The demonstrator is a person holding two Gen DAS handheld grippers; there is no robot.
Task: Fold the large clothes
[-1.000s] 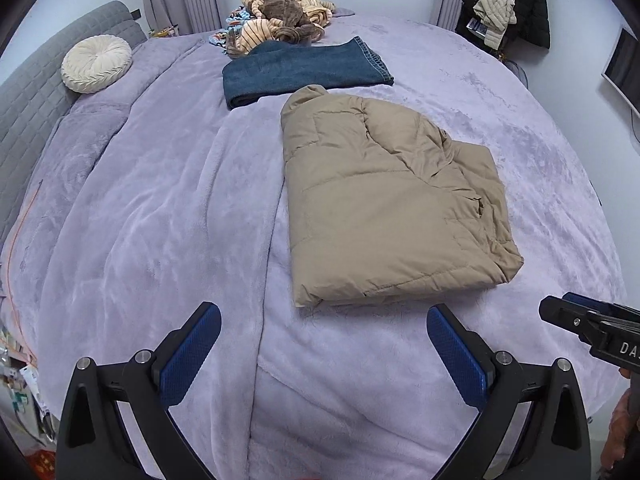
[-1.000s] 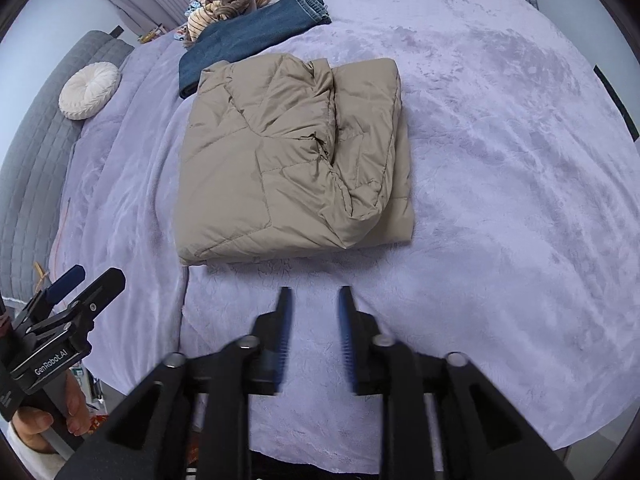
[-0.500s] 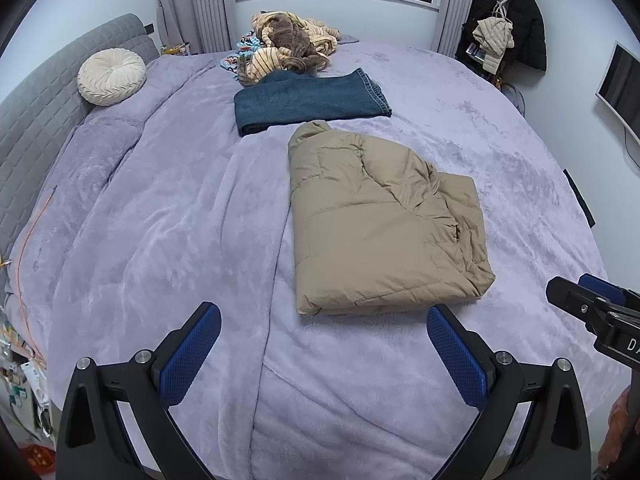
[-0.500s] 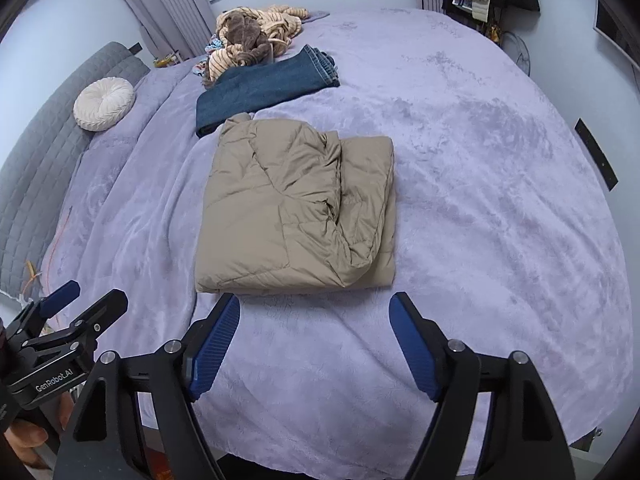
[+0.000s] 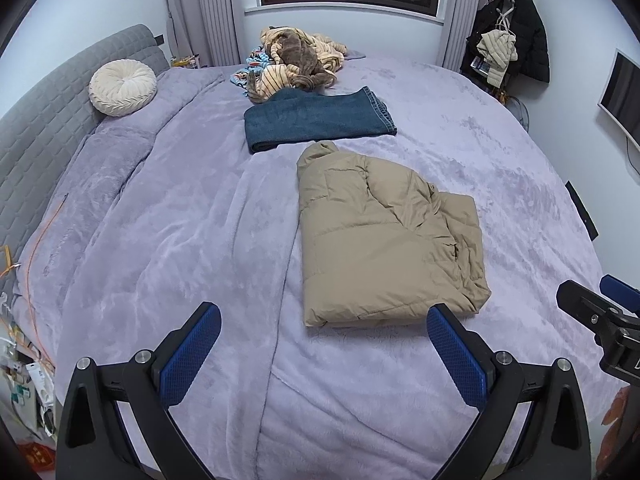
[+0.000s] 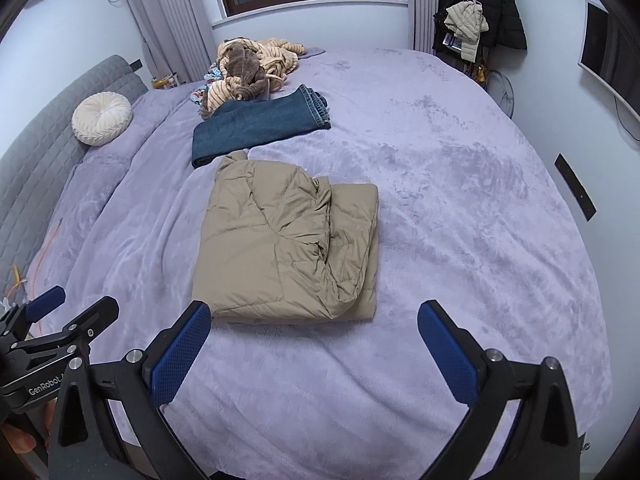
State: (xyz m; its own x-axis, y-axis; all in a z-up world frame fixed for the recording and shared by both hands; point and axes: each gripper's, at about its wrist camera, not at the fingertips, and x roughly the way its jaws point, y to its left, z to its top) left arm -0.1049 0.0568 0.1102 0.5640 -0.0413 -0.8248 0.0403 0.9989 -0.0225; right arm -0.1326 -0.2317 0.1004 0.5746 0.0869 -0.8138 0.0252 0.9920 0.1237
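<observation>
While right claw (image 6: 314, 354) opens empty, folded jacket (image 6: 288, 244) ahead, left claw (image 5: 324, 354) wide, empty.

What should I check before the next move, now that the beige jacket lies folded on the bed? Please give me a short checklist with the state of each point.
1. Beige jacket folded into a compact pile: ok.
2. Left hand-held gripper empty, jaws apart: ok.
3. Right hand-held gripper empty: ok, nothing between the jaws, which are opening.
4. Both grippers clear of the jacket: ok, neither touches it.
5. Folded jeans kept apart from the jacket: cannot tell, the jacket's far tip comes very close to them.
6. Nothing left to fold: not ok, the striped clothes heap near the window is unfolded.
</observation>
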